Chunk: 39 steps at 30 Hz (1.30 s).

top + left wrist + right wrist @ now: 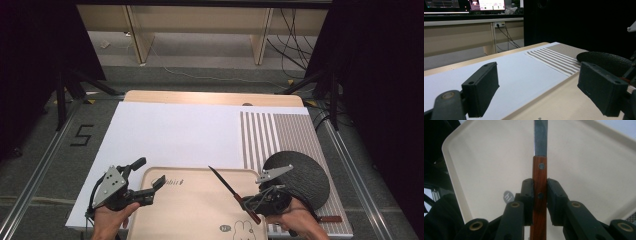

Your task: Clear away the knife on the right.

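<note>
A knife (231, 192) with a reddish wooden handle (539, 182) and a steel blade (540, 137) hangs tilted over the beige tray (200, 220). Its tip points to the far left. My right gripper (248, 203) is shut on the handle, and in the right gripper view (539, 195) both pads press its sides. My left gripper (149, 173) stands open at the tray's left far corner with nothing between its fingers. In the left gripper view (541, 87) one jaw is over the white sheet (519, 75) and the other over the tray.
A black round plate (300, 175) lies on a striped placemat (280, 130) right of the tray. A brown handle (330, 218) lies on the mat near its front edge. The white sheet (175, 130) covers the table's left and middle.
</note>
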{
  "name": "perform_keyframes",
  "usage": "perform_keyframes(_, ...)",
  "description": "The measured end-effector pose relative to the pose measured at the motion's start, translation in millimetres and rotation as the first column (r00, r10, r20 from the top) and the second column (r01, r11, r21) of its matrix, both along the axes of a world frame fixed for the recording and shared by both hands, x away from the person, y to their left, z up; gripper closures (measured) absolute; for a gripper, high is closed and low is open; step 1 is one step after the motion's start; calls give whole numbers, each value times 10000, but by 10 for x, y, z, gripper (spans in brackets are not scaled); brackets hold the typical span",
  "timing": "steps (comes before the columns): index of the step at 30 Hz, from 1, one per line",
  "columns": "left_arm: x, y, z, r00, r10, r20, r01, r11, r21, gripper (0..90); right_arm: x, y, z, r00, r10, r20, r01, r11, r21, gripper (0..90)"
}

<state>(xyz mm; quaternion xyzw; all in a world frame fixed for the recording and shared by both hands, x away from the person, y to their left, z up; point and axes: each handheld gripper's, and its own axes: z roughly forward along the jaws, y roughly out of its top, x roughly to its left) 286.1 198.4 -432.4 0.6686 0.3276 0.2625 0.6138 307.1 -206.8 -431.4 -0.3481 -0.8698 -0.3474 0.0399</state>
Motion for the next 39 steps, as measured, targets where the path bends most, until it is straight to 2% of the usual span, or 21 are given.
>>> perform_keyframes(4, -1, 1, 1, 10000, 27, 0, -27, 10000, -9, 160, -71, 7, -46, 9999, -14, -135, 11, 9999, -153, 768)
perform_keyframes(9, -2, 3, 1, 10000, 45, -2, -45, 10000, 2, 160, -161, 36, -82, 9997, 11, -262, -14, 9999, -121, 768)
perform_keyframes(14, -3, 3, 2, 10000, 42, 13, -42, 10000, -1, 160, -238, 92, -158, 9996, 207, -191, -214, 9990, -398, 768)
perform_keyframes(17, -1, 6, 1, 10000, 53, -1, -53, 10000, -5, 160, -274, 102, -154, 9997, 193, -126, -198, 9989, -420, 768)
perform_keyframes(21, -1, 7, 3, 10000, 53, 9, -53, 10000, -17, 160, -323, 91, -179, 9998, 82, -178, -90, 9990, -444, 768)
perform_keyframes(25, -3, 4, 3, 10000, 43, 16, -42, 10000, -11, 160, -368, 81, -196, 9989, -123, -460, 93, 9979, -643, 768)
perform_keyframes(32, -4, 4, 3, 10000, 41, 13, -41, 10000, -11, 160, -433, 78, -231, 9988, -172, -465, 137, 9971, -750, 767)
perform_keyframes(35, -4, 4, 3, 10000, 42, 17, -42, 10000, -4, 160, -448, 83, -241, 9979, -352, -537, 304, 9957, -872, 767)
perform_keyframes(37, -3, 4, 2, 10000, 43, 3, -43, 10000, 7, 160, -460, 98, -251, 9986, -318, -413, 266, 9925, -1191, 768)
perform_keyframes(39, -3, 3, 2, 10000, 42, 5, -42, 10000, -6, 160, -464, 112, -264, 9988, -259, -412, 204, 9914, -1291, 767)
